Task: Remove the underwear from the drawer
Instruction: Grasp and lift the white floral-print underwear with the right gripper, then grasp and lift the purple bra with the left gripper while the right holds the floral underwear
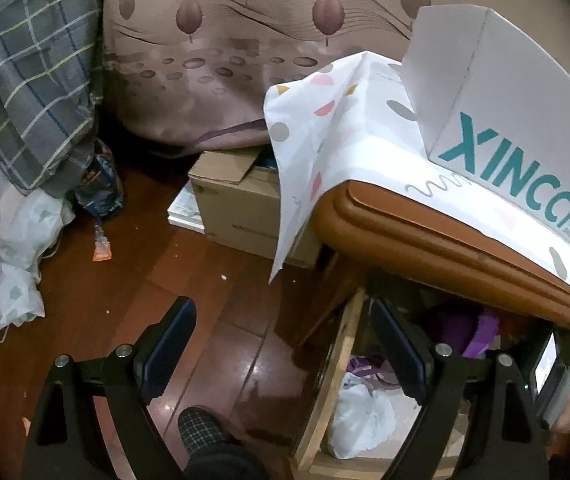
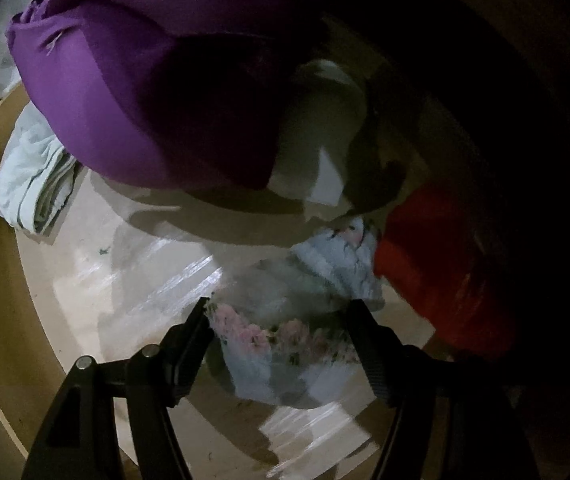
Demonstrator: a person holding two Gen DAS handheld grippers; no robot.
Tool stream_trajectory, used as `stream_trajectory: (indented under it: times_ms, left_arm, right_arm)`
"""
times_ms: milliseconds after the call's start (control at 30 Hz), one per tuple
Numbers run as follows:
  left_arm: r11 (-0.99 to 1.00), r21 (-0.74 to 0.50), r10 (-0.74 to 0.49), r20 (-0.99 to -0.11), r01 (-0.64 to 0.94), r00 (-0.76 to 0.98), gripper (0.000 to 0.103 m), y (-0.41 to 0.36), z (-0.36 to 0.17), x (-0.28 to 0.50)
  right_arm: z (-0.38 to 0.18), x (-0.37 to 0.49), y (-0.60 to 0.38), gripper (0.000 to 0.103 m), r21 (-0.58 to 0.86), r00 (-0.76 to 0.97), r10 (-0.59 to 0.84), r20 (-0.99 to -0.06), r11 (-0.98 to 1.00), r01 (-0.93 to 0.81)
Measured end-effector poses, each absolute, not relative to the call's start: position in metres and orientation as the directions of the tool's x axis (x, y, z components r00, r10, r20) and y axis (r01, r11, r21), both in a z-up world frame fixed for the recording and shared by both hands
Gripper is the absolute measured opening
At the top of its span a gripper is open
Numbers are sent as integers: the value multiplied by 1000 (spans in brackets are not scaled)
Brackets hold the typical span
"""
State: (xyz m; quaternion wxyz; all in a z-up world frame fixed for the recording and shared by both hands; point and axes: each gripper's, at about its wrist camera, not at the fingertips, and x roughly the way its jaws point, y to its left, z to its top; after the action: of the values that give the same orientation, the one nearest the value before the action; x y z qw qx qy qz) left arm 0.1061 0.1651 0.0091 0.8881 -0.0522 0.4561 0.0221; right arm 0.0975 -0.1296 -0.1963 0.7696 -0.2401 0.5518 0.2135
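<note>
- Far left in the left wrist view, a grey plaid blanket (image 1: 33, 92) lies piled over pale bedding (image 1: 1, 260) that reaches down to the dark wooden floor (image 1: 133, 280).
- A blue printed bag (image 1: 99, 184) and a small orange scrap (image 1: 101, 245) lie on the floor just beside the bedding.
- Farther back, a cardboard box (image 1: 245, 208) stands on the floor under the edge of a brown leaf-patterned bedspread (image 1: 225, 60).
- The left gripper (image 1: 281, 340) hangs above the floor with its fingers (image 1: 177, 328) spread wide and released, holding nothing; a checked slipper (image 1: 201, 428) shows below it.
- To the right, the open drawer (image 1: 337, 372) holds a white bundle (image 1: 359, 420) and purple cloth (image 1: 469, 332).
- Above the drawer, the brown table (image 1: 425, 224) carries a dotted white cover (image 1: 325, 132) and a white box printed XINCCI (image 1: 517, 120).
- In the right wrist view, the drawer floor (image 2: 85, 280) bears a folded pale blue garment (image 2: 33, 184) at left and a purple garment (image 2: 145, 80) at the far side.
- The right gripper (image 2: 279, 312) is inside the drawer, fingers (image 2: 195, 332) apart on either side of the floral underwear (image 2: 285, 336), which lies on the drawer floor; whether they press it I cannot tell.
- A red garment (image 2: 445, 264) lies to the right, next to the underwear.
</note>
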Motion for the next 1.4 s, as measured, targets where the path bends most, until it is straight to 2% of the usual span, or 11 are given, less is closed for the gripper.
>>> stream_trajectory:
  times_ms: [33,100,300,367,500,667,833,1100,1200,1400]
  left_arm:
    - [994,-70,-11,-814,-80,581,87,164,8,106]
    - [996,-67,-19,-818,-63,575,87,160,7,105]
    - [992,-121,-124,-834,42,538,87,143,1,104]
    - [984,-155,-178,-841,89,511,88,135,-2,104]
    - [969,-155,-228,-858,190,461,89,113,-9,100]
    - [955,-76,-200,-878,288,434,91,83,-21,95]
    - [952,-45,-175,-892,304,416,91,61,-33,97]
    - [909,22,-163,-899,415,406,91,25,-47,91]
    - [893,-14,-198,-910,449,364,91,16,-54,95]
    - [868,18,-162,-935,497,316,91,0,-76,109]
  right_arm:
    - [-197,96,-133,65,-114,290,80,-954,797,-593]
    - [-199,99,-139,48,-81,269,101,-958,804,-589]
    - [-195,89,-134,26,-87,246,80,-966,794,-602]
    - [-192,85,-133,23,-84,232,74,-970,793,-604]
    - [-177,67,-131,23,-117,242,46,-969,780,-615]
    - [-136,42,-137,23,-100,308,99,-946,816,-569]
    - [-94,20,-163,23,-17,407,183,-895,897,-442]
    - [-55,8,-202,23,90,594,183,-783,979,-184]
    - [-42,12,-220,23,105,627,170,-760,985,-141]
    - [-27,11,-230,23,115,681,162,-714,987,-114]
